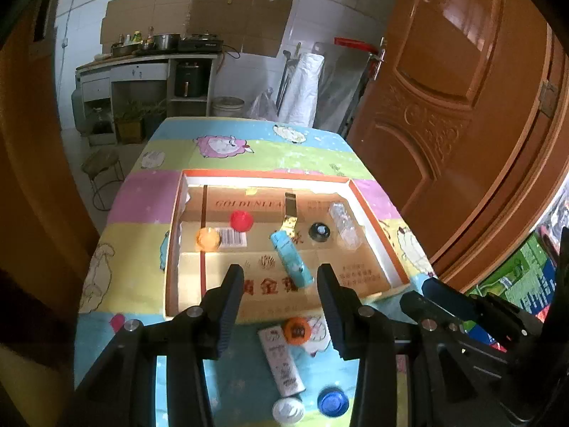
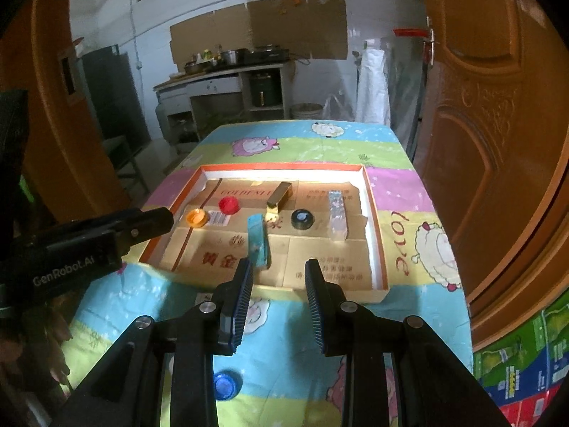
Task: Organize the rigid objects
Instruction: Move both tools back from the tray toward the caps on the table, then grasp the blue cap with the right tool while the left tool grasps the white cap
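The white tube [image 1: 282, 363], one of the rigid things not yet sorted, lies on the table [image 1: 142, 163] outside the shallow cardboard tray [image 1: 377, 220], just short of the tray's near wall. In the left wrist view it sits at about 6 o'clock from the left claw [image 1: 281, 284], between and below its two spread, empty jaws, with its long axis running from 11 to 5 o'clock, nearly in line with the claw's reach. An orange cap [image 1: 296, 330] touches its far end, while a white cap [image 1: 288, 411] and a blue cap [image 1: 333, 402] lie near its close end. The right claw [image 2: 279, 277] is narrowly parted and holds nothing; from it only the blue cap shows, at 7 o'clock. The left hand is judged the nearer, and would need to draw back and dip, jaws straddling the tube's width.
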`<control>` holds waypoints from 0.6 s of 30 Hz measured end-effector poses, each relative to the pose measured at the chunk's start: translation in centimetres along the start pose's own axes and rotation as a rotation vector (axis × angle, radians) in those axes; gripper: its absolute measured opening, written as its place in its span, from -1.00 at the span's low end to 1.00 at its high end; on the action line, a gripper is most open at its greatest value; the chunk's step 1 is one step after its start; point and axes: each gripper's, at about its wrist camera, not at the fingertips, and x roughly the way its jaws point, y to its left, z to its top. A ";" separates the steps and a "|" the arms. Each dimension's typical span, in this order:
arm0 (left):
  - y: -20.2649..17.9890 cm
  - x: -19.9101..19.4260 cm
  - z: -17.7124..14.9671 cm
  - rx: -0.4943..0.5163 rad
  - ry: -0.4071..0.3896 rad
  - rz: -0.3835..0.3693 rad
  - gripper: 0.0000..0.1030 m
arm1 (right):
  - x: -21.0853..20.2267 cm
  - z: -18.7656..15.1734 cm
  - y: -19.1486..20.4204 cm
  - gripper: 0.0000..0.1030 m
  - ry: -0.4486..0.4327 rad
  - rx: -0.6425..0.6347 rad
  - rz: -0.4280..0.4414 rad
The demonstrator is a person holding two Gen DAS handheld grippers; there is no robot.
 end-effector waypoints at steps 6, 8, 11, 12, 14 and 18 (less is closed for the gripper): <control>0.2 -0.7 -2.3 0.017 0.000 -0.017 -0.17 | -0.4 -2.0 0.9 -0.27 0.017 -0.012 0.009; 0.2 -0.8 -3.2 0.025 0.000 -0.021 -0.17 | -0.4 -3.0 1.2 -0.26 0.023 -0.017 0.014; 0.4 -0.5 -4.9 0.034 0.018 -0.021 -0.17 | -0.3 -4.3 1.5 -0.23 0.034 -0.025 0.022; 0.4 -0.4 -5.4 0.035 0.026 -0.022 -0.17 | -0.2 -5.0 1.7 -0.23 0.039 -0.027 0.026; 0.7 -0.2 -6.2 0.034 0.041 -0.023 -0.16 | 0.1 -6.1 1.8 -0.22 0.051 -0.037 0.041; 1.3 0.0 -8.2 0.040 0.064 -0.027 -0.16 | 0.6 -8.3 2.3 -0.20 0.080 -0.069 0.056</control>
